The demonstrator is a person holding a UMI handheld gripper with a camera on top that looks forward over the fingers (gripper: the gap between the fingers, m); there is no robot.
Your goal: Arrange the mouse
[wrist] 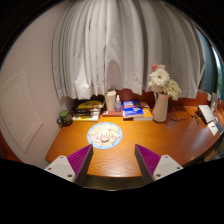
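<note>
My gripper (113,158) hangs above the near edge of a wooden desk (180,140). Its two fingers with purple pads (79,158) stand wide apart with nothing between them, only bare wood. I cannot make out a mouse anywhere on the desk. A round patterned plate (104,135) lies just ahead of the fingers, a little toward the left finger.
A white vase of flowers (161,100) stands right of centre. Books (134,110) and a white carton (111,101) sit at the back. A stack of books (88,108) is at the back left. A white device (207,116) lies at the far right. Curtains (110,45) hang behind.
</note>
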